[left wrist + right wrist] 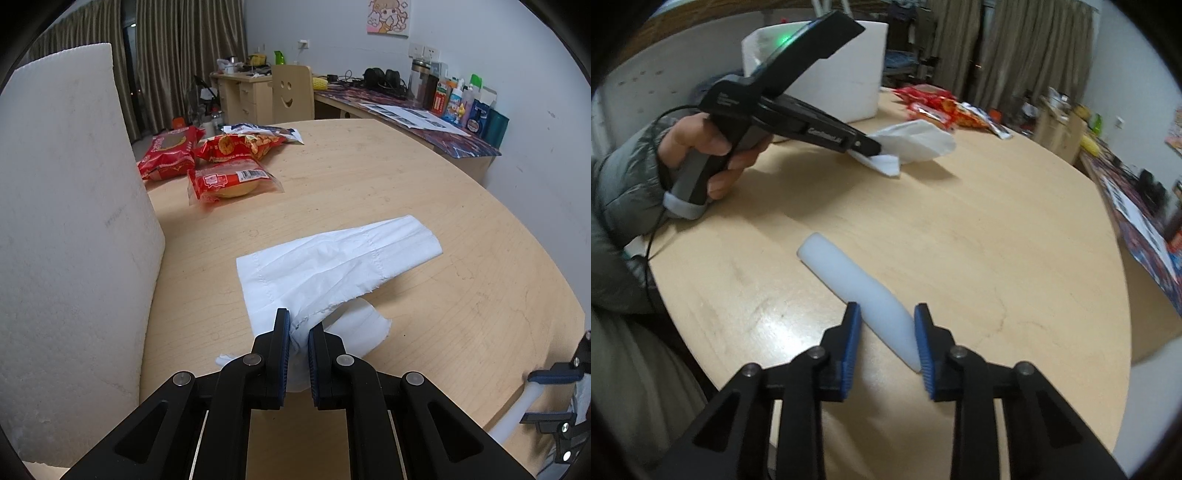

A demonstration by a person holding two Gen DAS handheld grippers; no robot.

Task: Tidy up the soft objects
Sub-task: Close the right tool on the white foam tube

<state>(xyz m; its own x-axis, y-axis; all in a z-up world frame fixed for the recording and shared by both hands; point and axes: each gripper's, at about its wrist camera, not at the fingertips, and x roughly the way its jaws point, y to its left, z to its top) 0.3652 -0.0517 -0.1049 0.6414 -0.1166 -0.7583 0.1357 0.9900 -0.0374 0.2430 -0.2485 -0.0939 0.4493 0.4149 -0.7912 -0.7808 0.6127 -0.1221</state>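
From the left wrist, my left gripper (pixel 298 325) had its jaws clamped on a bunched corner of the white tissue sheet (pixel 340 258), which spread forward over the round wooden counter (pixel 424 206). A white foam box (pixel 70 236) walled off the left side. Red snack packets (pixel 207 158) lay at the far edge, their print too small to read; the right of the counter was bare out to its curved rim.

From the right wrist, my right gripper (pixel 886 314) straddled a white foam cylinder (pixel 857 288) lying near the counter's near edge, jaws apart, the right pad at its end; I could not tell whether they pressed it.
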